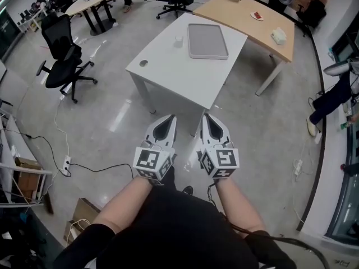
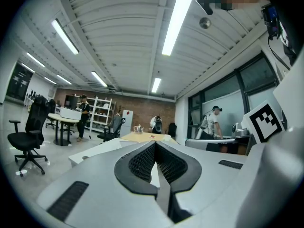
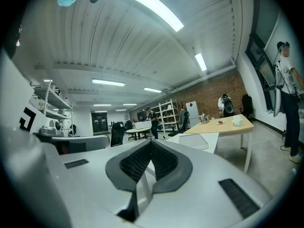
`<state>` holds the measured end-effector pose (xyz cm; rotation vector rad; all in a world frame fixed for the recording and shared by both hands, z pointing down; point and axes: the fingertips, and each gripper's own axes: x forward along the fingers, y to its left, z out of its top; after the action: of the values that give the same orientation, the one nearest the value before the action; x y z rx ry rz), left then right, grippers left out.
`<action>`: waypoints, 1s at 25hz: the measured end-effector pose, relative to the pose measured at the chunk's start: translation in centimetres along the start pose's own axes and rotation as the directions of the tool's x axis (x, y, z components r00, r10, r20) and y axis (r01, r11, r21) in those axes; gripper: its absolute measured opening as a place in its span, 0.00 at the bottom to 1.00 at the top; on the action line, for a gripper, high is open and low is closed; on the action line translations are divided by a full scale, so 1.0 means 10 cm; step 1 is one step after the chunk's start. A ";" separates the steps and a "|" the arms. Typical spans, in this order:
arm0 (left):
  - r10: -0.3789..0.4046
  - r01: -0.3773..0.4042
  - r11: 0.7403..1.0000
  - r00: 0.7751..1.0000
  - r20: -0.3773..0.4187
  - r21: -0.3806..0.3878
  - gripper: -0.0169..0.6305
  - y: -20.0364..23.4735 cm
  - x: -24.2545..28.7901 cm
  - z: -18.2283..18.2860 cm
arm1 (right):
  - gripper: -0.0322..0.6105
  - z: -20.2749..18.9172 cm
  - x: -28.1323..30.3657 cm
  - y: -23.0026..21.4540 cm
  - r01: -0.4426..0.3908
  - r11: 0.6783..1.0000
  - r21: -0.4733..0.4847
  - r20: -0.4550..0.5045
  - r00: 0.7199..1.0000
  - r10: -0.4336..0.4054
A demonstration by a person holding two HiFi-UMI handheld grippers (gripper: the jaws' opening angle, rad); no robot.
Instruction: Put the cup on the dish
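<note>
Cup [image 1: 178, 40]: stood on white table [image 1: 168, 77], just beside grey tray [image 1: 207, 41] — nothing touching it.
Left gripper [image 1: 170, 117]: jaws pressed together, nothing between.
Right gripper [image 1: 207, 116]: jaws together — empty.
</note>
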<state>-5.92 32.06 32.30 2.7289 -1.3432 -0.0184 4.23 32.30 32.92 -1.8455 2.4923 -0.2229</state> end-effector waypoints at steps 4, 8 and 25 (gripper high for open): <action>0.009 -0.010 0.999 1.000 -0.012 -0.036 0.03 0.36 0.39 -0.16 | 0.07 -0.09 0.48 -0.16 0.003 1.000 0.001 -0.013 1.000 -0.003; -0.001 0.000 0.998 1.000 -0.013 -0.061 0.03 0.81 0.89 -0.20 | 0.07 -0.11 1.10 -0.28 0.017 1.000 0.014 -0.022 1.000 -0.017; -0.093 0.090 0.993 0.995 -0.039 -0.071 0.03 2.38 2.55 0.01 | 0.07 0.10 3.33 -0.69 0.120 0.993 0.018 -0.019 0.993 -0.120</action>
<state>-9.10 -2.55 35.35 2.7152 -1.1836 -0.0138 1.03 -1.51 34.85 -1.9964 2.3835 -0.2668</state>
